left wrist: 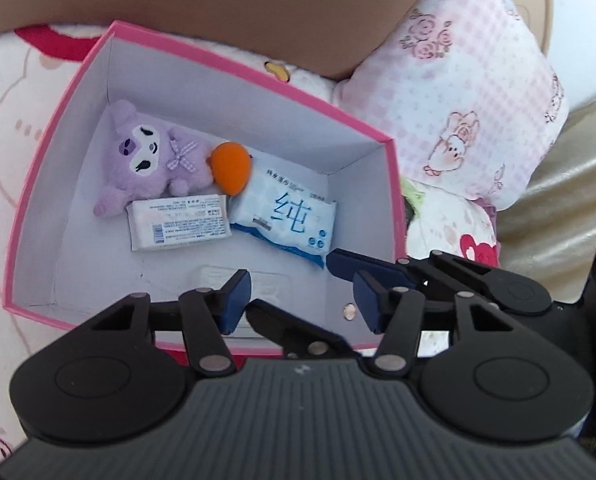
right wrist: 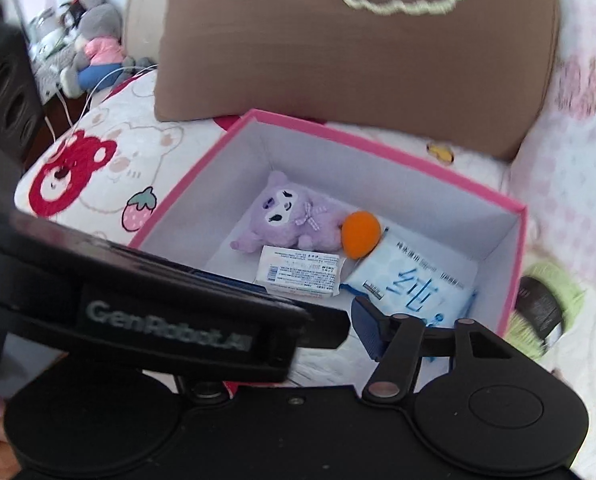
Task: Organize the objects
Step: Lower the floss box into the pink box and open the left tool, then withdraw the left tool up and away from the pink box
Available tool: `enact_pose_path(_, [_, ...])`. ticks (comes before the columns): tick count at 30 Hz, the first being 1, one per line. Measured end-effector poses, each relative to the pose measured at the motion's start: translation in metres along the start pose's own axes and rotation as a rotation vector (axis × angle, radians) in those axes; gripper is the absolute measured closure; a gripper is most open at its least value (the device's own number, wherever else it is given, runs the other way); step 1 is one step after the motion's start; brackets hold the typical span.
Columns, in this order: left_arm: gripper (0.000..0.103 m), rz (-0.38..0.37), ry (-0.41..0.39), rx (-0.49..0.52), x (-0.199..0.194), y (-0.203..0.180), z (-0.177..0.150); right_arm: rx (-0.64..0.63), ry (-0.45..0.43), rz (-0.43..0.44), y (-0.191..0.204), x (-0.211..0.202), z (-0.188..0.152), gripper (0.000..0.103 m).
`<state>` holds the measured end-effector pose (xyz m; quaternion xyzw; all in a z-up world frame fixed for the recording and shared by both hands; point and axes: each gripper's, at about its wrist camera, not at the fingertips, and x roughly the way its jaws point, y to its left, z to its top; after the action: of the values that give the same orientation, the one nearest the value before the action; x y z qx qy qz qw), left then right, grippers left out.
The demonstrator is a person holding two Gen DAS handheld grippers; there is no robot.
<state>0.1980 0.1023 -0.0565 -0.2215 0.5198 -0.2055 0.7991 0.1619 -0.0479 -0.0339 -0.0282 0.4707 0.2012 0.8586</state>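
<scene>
Box holds plush, orange ball, two tissue packs, grouped tidily; left gripper and right gripper both empty, jaws parted, over near wall.

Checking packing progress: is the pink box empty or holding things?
Holding things: inside the pink box lie a purple plush toy, an orange ball and two tissue packs.

The bed cover, white with red bear and strawberry prints, carries everything. Directly ahead of the grippers, a pink box rests on it. Beyond the box, a brown cushion lies on the cover. Right of the box sit a pink-checked pillow and a green-black item.
</scene>
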Motion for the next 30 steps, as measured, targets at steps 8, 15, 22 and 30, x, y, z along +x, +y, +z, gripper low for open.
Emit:
enact_pose_path(8, [0.048, 0.054, 0.029, 0.024, 0.016, 0.013, 0.002, 0.023, 0.053, 0.009, -0.019, 0.017, -0.010, 0.031])
enact_pose_path(15, [0.048, 0.150, 0.028, 0.053, 0.016, 0.022, 0.003, 0.023, 0.086, 0.005, -0.028, 0.021, -0.017, 0.030])
enact_pose_path(22, [0.048, 0.172, -0.001, 0.075, -0.010, 0.011, -0.006, 0.017, 0.030, 0.031, -0.026, -0.002, -0.024, 0.030])
enact_pose_path(30, [0.046, 0.209, -0.060, 0.158, -0.058, -0.020, -0.025, -0.044, -0.078, 0.046, -0.010, -0.060, -0.031, 0.030])
